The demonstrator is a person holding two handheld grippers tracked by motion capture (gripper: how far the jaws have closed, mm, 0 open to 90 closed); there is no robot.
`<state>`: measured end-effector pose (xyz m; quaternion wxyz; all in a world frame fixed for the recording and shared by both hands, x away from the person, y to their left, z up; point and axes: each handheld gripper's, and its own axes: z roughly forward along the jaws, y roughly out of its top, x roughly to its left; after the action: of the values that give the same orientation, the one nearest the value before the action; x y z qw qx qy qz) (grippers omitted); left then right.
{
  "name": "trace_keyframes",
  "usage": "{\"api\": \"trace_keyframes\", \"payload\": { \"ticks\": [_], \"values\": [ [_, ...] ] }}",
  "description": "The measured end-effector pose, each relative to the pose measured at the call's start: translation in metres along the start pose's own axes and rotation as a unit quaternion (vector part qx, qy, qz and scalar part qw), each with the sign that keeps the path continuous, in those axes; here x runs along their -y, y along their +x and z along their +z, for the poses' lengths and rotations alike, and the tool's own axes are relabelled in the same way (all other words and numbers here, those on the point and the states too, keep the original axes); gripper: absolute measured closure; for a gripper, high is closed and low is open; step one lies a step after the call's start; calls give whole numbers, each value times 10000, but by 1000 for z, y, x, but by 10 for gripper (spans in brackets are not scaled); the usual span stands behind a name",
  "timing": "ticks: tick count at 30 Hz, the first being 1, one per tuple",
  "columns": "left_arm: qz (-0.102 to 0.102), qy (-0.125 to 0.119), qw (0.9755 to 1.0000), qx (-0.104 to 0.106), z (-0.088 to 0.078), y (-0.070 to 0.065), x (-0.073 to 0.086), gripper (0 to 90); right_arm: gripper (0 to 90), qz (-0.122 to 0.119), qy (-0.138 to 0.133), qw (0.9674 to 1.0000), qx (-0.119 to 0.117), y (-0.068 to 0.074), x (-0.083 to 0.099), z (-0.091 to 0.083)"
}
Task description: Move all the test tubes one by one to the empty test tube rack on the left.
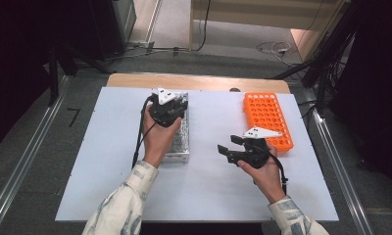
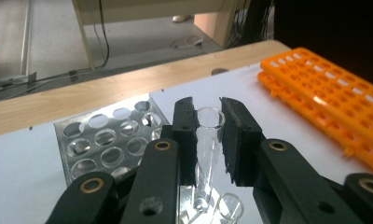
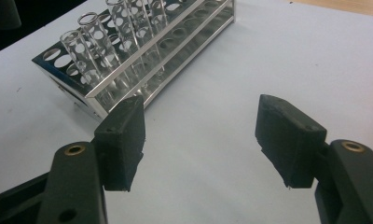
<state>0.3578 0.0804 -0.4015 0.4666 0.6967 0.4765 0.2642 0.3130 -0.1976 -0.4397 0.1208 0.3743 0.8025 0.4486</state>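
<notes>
My left gripper [image 2: 208, 119] is shut on a clear glass test tube [image 2: 207, 149], its pads pressing on the tube just below the rim. The tube hangs tilted over the near end of a metal test-tube rack [image 2: 105, 135]. From the high view, the left gripper [image 1: 176, 106] sits above that rack [image 1: 180, 147] left of centre on the white table. My right gripper [image 1: 228, 145] is open and empty, held low over the bare table between the two racks. In the right gripper view its jaws [image 3: 201, 112] stand wide apart, with the metal rack [image 3: 175, 42] and several standing tubes [image 3: 89, 42] beyond.
An orange plastic rack [image 1: 267, 120] with many small holes lies at the right back of the table, also visible [image 2: 324, 98] in the left gripper view. Another tube mouth [image 2: 229, 207] shows below the held one. The white sheet [image 1: 208, 191] covers a wooden table.
</notes>
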Motion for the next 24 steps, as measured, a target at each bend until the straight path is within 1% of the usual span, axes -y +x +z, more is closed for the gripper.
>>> {"api": "trace_keyframes", "payload": {
  "ticks": [5,7,11,14,17,19,24],
  "values": [
    [34,242,9997,-19,7,-2,9,764,319,-1,-12,10000,8,-1,0,0],
    [54,397,9992,-51,10,-2,12,764,319,-8,-9,10000,9,-1,0,0],
    [51,571,9983,-45,14,-2,17,762,319,-3,15,10000,14,0,1,0],
    [13,563,9984,-28,14,-2,17,752,319,-13,22,10000,11,0,1,1],
    [-35,559,9984,5,13,-2,17,696,318,-11,17,10000,8,0,1,1],
    [-50,537,9985,17,12,-1,16,688,317,-3,10,10000,6,0,1,1],
    [-209,422,9988,116,7,1,14,644,316,-4,16,10000,0,-1,2,1]
  ]
}}
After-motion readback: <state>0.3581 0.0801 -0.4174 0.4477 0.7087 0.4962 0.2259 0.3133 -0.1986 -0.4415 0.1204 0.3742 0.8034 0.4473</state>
